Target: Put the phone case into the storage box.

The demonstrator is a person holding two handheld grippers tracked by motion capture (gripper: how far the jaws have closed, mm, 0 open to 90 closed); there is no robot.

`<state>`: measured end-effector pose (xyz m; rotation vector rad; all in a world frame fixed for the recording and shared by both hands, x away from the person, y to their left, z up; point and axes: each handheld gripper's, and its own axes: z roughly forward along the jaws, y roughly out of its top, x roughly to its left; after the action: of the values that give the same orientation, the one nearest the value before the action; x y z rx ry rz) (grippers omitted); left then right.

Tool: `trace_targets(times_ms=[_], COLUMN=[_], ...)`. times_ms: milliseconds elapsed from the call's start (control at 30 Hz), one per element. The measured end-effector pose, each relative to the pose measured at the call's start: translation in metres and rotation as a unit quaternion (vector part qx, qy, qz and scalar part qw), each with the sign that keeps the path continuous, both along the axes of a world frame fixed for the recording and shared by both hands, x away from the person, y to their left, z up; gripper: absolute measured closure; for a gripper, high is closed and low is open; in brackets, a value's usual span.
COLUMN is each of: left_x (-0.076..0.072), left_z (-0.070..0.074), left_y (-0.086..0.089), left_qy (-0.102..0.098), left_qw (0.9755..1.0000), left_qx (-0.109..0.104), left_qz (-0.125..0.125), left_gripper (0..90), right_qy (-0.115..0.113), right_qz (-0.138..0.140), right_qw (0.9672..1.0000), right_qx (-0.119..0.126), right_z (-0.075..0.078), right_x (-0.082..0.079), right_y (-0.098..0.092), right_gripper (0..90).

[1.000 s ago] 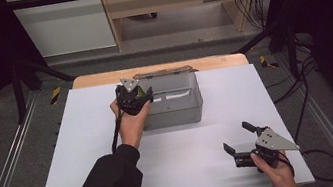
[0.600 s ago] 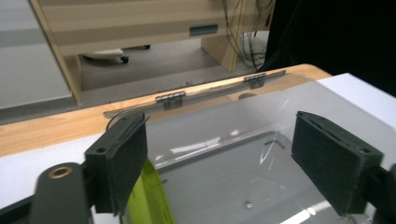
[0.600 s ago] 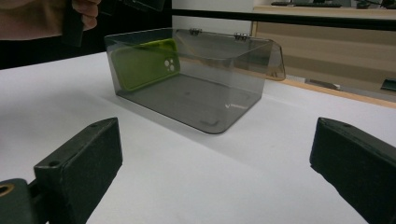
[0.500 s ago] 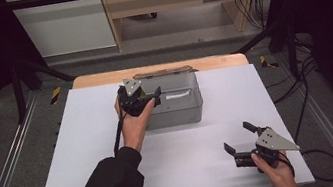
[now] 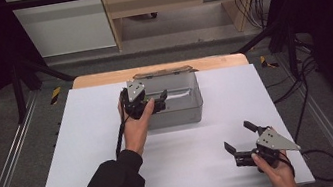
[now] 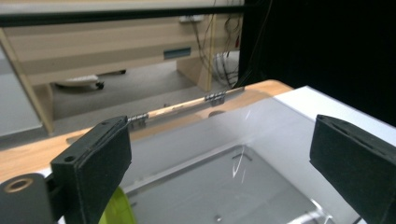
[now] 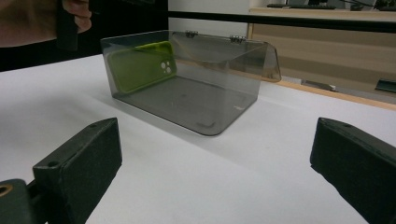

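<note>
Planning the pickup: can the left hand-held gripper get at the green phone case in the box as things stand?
Probably yes. The left hand-held gripper hovers over the clear box with jaws wide apart, the lid is folded back, and the green phone case leans inside against the wall below it.

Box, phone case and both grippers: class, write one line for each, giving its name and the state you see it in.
Clear box: open, hinged lid swung back.
Green phone case: inside the box, leaning against its side wall, camera cut-outs showing.
Left gripper: over the box's left end, jaws just opened wide, nothing between them.
Right gripper: open, holding nothing, above the white table near its front right.
</note>
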<state>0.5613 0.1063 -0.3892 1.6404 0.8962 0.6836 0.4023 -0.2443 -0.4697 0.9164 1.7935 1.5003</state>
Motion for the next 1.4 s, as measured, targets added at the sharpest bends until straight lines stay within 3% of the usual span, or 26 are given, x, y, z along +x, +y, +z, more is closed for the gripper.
trace_targets(times_ms=[400,833,1400], left_x=[-0.008,-0.022,-0.027], left_z=[0.001,0.000,0.004], left_y=[0.003,-0.004,0.007], left_qy=[-0.006,-0.021,-0.034], left_qw=[0.9996,0.9984,0.9974], left_qx=[-0.024,-0.029,-0.041], left_qz=[-0.016,-0.043,-0.049], left_gripper=[4.0,3.7,2.9], right_qy=[0.000,0.005,0.004], right_qz=[0.003,0.005,0.005], right_qw=[1.0000,0.9999,1.0000], right_qx=[0.003,0.010,0.004], right_z=[0.000,0.000,0.000], right_x=[0.000,0.000,0.000], right_y=[0.000,0.000,0.001], right_gripper=[2.1,2.0,2.0])
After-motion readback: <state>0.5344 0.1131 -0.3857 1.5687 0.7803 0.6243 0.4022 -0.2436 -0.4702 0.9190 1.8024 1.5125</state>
